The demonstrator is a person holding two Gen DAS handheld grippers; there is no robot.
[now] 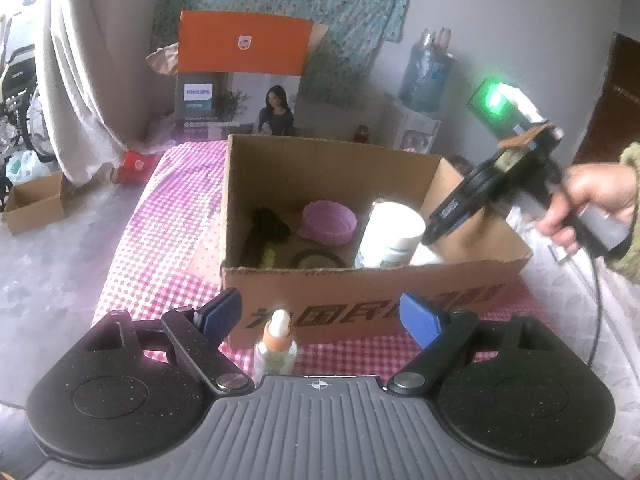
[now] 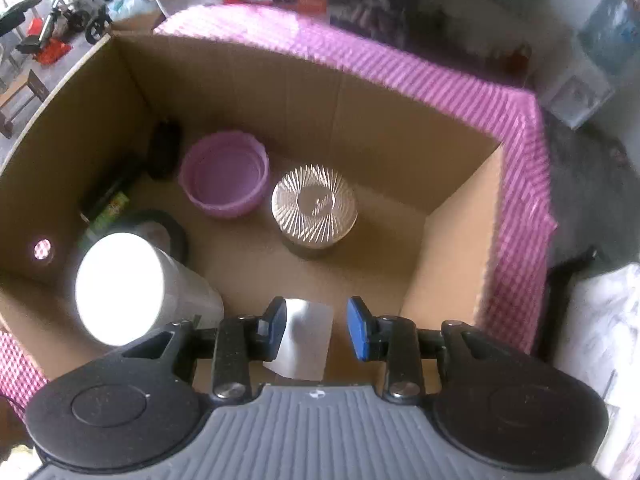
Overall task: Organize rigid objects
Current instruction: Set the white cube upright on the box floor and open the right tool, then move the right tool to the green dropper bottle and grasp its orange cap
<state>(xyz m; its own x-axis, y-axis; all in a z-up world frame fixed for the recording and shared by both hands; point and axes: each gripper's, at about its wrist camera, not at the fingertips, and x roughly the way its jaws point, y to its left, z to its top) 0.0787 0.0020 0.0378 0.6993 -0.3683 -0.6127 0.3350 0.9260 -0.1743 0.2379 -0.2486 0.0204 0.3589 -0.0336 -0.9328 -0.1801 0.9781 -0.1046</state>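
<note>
Cardboard box stands on the pink checked cloth just beyond the left gripper, whose blue pads are spread wide with nothing pressed between them. A small clear bottle with an orange collar and white tip stands upright between those jaws, nearer the left pad and touching neither, in front of the box's near wall. The left gripper points forward and somewhat downward at that wall.

Inside the box, ahead of the right gripper, a dark brush-like object lies by the left wall, then a purple bowl, and a ribbed round white lid further right. A tall white cylinder stands just left of the left jaw.

To the right, a person's hand grips the right gripper's handle, tilting it steeply down over the box's right side. Its jaws are partly apart; a pale flat piece shows between them, against the left pad, clear of the right one. Whether it is held I cannot tell.
</note>
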